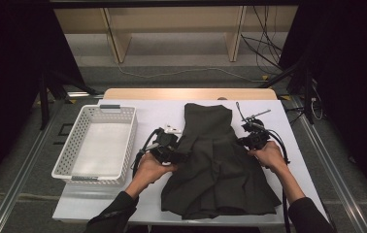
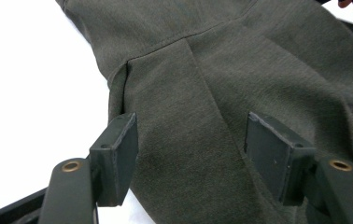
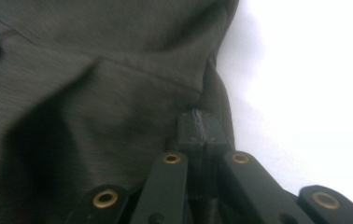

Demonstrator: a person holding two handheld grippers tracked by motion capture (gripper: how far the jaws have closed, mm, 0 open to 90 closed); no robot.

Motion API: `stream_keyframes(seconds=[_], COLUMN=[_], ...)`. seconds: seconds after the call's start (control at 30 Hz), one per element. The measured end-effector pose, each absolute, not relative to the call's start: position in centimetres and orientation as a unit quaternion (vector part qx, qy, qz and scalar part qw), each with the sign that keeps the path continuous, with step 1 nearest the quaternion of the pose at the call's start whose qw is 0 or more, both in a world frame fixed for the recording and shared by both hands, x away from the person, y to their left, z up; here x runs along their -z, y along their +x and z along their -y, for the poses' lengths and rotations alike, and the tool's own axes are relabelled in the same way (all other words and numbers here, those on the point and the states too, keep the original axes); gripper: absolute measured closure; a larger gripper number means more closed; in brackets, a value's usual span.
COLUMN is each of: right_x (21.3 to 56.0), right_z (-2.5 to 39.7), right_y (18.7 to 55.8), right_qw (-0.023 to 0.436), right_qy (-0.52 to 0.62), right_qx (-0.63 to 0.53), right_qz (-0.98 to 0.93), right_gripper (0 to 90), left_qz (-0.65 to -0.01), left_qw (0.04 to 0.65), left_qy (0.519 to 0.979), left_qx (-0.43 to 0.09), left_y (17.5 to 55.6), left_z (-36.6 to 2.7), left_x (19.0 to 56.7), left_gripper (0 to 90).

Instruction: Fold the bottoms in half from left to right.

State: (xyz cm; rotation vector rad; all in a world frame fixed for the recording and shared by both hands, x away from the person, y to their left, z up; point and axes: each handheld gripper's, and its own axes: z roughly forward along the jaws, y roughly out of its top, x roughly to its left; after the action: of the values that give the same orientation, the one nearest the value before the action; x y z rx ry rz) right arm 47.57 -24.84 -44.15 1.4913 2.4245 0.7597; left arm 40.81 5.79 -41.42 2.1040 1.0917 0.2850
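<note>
A dark grey-green dress (image 1: pixel 215 165) lies flat on the white table top (image 1: pixel 152 114), bodice toward the far side, skirt spread toward me. My left gripper (image 1: pixel 179 153) is at the dress's left waist edge. In the left gripper view it (image 2: pixel 191 140) stands open, its jaws straddling a pleat of the dress (image 2: pixel 212 70) just below the waist seam. My right gripper (image 1: pixel 247 141) is at the right waist edge. In the right gripper view its jaws (image 3: pixel 198 125) are pressed together on the edge of the dress (image 3: pixel 95 70), where the cloth puckers.
A white perforated basket (image 1: pixel 66 154) stands empty at the left of the table. A wooden strip (image 1: pixel 191 93) borders the far edge. Beyond it are a wooden shelf unit (image 1: pixel 172 29) and loose cables (image 1: pixel 264 48) on the floor. Dark stands flank both sides.
</note>
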Motion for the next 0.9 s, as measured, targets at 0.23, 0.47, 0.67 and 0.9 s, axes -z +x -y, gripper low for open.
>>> stream_keyframes(seconds=[0.23, 0.47, 0.67, 0.9], right_x=[42.1, 41.7, 43.3, 44.8], right_z=[25.6, 24.2, 23.6, 22.2], right_y=[47.7, 48.5, 49.5, 49.9], right_qw=[0.098, 0.089, 0.044, 0.076], right_qy=[0.514, 0.513, 0.515, 0.506], right_qx=[-0.317, -0.31, -0.289, -0.244], right_qz=[-0.791, -0.795, -0.806, -0.824], right_gripper=[58.7, 47.8, 46.9, 84.5], left_qz=[-0.437, -0.441, -0.447, -0.455], left_qw=[0.371, 0.377, 0.375, 0.375], left_qy=[0.812, 0.809, 0.806, 0.801], left_qx=[-0.107, -0.095, -0.099, -0.102], left_y=[41.0, 41.0, 41.3, 41.5], left_z=[-6.5, -6.8, -7.2, -7.7], left_x=[41.1, 40.9, 40.9, 40.9], left_gripper=[33.7, 30.5, 29.3, 29.6])
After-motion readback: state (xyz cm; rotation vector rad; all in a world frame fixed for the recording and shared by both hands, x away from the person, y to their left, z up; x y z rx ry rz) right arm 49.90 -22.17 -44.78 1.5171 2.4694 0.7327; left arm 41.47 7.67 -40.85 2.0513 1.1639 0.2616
